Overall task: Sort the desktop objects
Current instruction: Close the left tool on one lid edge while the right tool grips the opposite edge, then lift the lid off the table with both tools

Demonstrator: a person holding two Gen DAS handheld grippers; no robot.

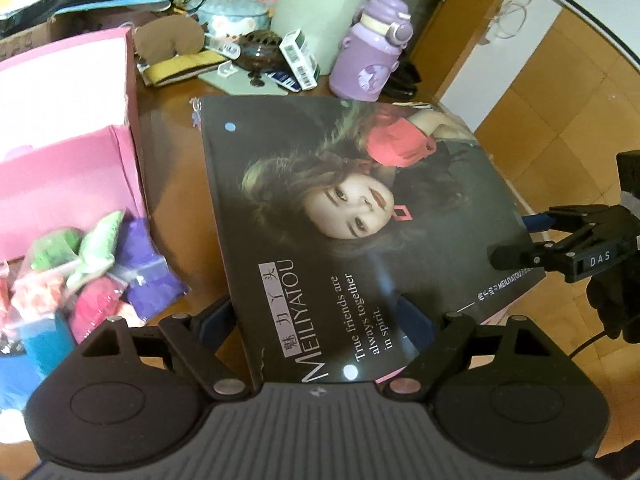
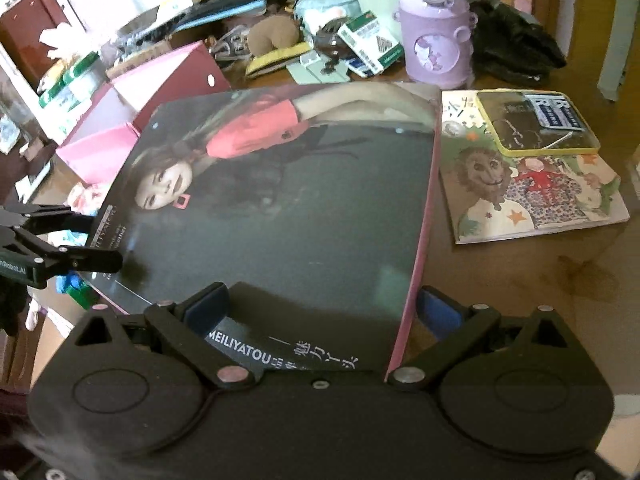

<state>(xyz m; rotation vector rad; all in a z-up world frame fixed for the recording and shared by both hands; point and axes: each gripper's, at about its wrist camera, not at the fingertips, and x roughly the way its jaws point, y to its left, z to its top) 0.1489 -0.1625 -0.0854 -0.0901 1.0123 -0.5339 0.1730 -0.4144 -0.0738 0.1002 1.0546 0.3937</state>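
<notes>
hidden: near corners of the photo album run under both gripper housings; table beneath it covered
unclear: small clutter at the back blurred
left gripper: jaws spread wide, straddling album's near edge; real clamp or not, can't tell
right gripper: straddles the adjacent edge, blue pads at pink spine; grip unclear
album position: tilted, between pink box and picture book, in front of purple bottle

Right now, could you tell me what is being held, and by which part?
The photo album, by left gripper and right gripper, at its near corners.
</notes>
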